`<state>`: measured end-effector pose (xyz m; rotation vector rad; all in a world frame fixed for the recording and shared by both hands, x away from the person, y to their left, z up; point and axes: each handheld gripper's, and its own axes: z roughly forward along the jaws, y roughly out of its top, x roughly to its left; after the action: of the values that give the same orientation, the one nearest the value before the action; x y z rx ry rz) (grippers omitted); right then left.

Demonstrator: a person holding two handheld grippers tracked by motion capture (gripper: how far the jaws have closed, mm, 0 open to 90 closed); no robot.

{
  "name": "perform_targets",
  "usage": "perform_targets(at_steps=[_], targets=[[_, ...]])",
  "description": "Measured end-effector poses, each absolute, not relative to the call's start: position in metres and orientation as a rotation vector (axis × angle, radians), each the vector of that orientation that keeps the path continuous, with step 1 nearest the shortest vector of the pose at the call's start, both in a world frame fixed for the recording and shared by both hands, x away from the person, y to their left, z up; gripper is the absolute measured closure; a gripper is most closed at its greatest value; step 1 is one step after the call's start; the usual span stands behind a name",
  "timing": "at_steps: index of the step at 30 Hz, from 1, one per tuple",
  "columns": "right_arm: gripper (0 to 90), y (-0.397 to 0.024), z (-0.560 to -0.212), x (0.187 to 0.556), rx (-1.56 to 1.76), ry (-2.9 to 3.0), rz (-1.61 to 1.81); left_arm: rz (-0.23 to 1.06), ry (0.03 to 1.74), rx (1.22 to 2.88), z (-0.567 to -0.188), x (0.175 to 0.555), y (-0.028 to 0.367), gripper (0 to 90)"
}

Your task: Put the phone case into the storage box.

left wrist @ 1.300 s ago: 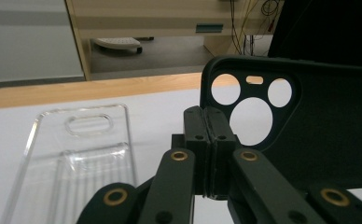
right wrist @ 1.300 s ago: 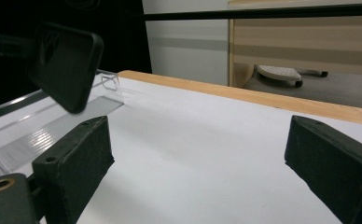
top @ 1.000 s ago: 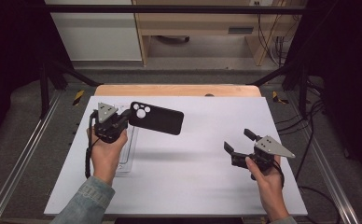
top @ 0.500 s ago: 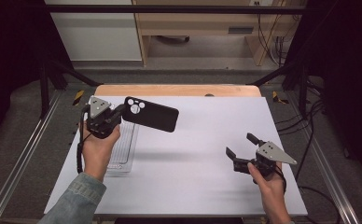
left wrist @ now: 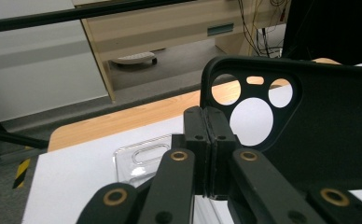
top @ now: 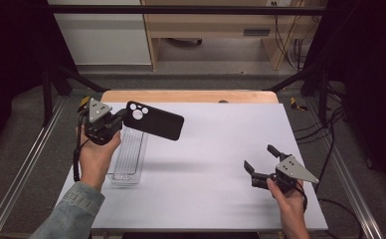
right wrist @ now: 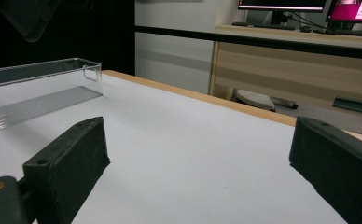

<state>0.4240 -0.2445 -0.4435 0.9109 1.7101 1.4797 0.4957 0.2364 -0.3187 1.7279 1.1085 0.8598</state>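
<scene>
The left hand-held gripper [top: 124,121] is clenched on the camera-hole end of a black phone case [top: 155,120], holding it up in the air above the far end of a clear plastic tray [top: 128,158] that lies on the white table [top: 216,149]. So the pick-up looks done; what seems left is carrying the case to wherever it belongs and setting it down or fitting it. The right hand-held gripper [top: 260,160] sits low near the table's right front, its jaws having just been opening and now released wide with nothing between them, perhaps ready to take the case's free end.
</scene>
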Motion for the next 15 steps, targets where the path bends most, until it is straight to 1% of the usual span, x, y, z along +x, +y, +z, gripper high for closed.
perform_targets(at_steps=[15], targets=[[4.4, -0.246, -0.457, 0.418, 0.876, 1.676, 1.524, 0.927, 1.088, 1.752, -0.305, 0.502, 0.26, 89.0]])
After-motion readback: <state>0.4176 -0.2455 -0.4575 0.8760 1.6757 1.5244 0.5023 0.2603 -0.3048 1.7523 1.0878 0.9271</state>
